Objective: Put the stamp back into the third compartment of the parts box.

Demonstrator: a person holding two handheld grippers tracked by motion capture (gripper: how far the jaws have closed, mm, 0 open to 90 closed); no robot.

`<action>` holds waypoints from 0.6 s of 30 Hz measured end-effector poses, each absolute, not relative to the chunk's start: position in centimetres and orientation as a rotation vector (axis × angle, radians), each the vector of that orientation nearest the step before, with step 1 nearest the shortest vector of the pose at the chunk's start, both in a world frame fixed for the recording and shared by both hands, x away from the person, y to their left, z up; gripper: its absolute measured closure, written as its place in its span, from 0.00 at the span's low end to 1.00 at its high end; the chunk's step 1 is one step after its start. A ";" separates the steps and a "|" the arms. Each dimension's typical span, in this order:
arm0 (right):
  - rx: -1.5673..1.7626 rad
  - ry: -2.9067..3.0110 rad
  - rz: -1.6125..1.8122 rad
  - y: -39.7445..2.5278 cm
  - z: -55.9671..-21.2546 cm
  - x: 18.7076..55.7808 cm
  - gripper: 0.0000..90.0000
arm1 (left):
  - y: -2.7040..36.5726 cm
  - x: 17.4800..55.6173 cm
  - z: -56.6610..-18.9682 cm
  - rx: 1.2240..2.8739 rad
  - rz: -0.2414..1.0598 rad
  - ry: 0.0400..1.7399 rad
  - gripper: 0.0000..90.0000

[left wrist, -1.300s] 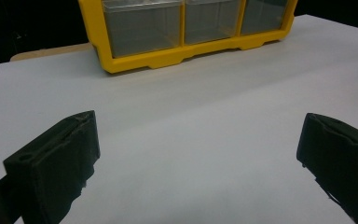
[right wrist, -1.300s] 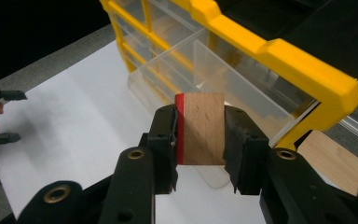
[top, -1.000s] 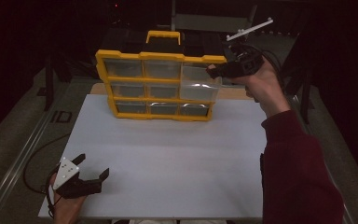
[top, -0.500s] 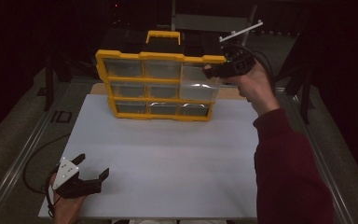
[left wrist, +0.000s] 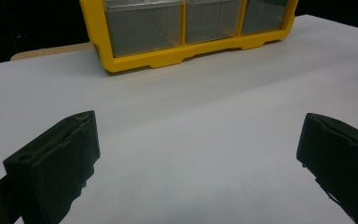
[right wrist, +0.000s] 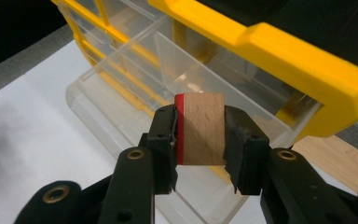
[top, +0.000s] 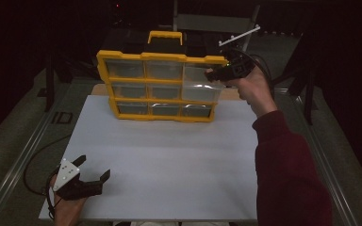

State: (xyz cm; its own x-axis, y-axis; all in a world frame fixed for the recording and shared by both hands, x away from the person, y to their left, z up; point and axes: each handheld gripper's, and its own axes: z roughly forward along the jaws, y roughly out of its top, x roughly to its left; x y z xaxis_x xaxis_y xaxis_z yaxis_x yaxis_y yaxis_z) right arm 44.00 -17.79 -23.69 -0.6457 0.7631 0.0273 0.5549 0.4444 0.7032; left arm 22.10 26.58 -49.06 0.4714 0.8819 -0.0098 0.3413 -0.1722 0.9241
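A yellow organizer (top: 160, 87) with clear drawers stands upright at the back of the white table (top: 169, 155). Its middle-right drawer (top: 199, 92) is pulled out. My right gripper (top: 210, 74) hovers by the organizer's upper right corner, shut on a wooden block with a red face (right wrist: 200, 128). In the right gripper view the block hangs over the open clear drawer (right wrist: 135, 107), beside the yellow frame (right wrist: 279, 51). My left gripper (top: 94, 170) rests at the table's near left corner, open, nothing between its jaws; the organizer's base (left wrist: 186, 51) lies far ahead of it.
A black case with a yellow handle (top: 165, 37) stands behind the organizer. A wooden board (right wrist: 335, 163) lies under the organizer's right end. A person's red sleeve (top: 287, 174) crosses the table's right side. Dark floor surrounds the table.
My right gripper has carried the block leftward and slightly down, closer to the organizer's upper right corner. The left gripper has stayed put.
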 end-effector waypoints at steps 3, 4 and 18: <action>1.143 2.410 0.981 -17.6 -24.1 44.2 0.73 | 26.6 22.1 -49.1 1.738 0.689 1.048 0.00; 1.138 2.411 0.975 -17.6 -24.2 44.2 0.73 | 26.6 22.1 -49.1 1.737 0.687 1.048 0.00; 1.150 2.409 1.100 -17.9 -24.0 44.1 0.30 | 26.6 22.1 -49.1 1.740 0.686 1.047 0.00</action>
State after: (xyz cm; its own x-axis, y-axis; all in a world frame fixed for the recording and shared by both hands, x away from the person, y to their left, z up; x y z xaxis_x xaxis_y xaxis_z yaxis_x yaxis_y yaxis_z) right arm 44.12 -17.95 -24.02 -0.6556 0.7499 0.0890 0.5585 0.4022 0.7255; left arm 22.11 26.56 -49.07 0.4740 0.8805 -0.0106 0.3427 -0.1734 0.9233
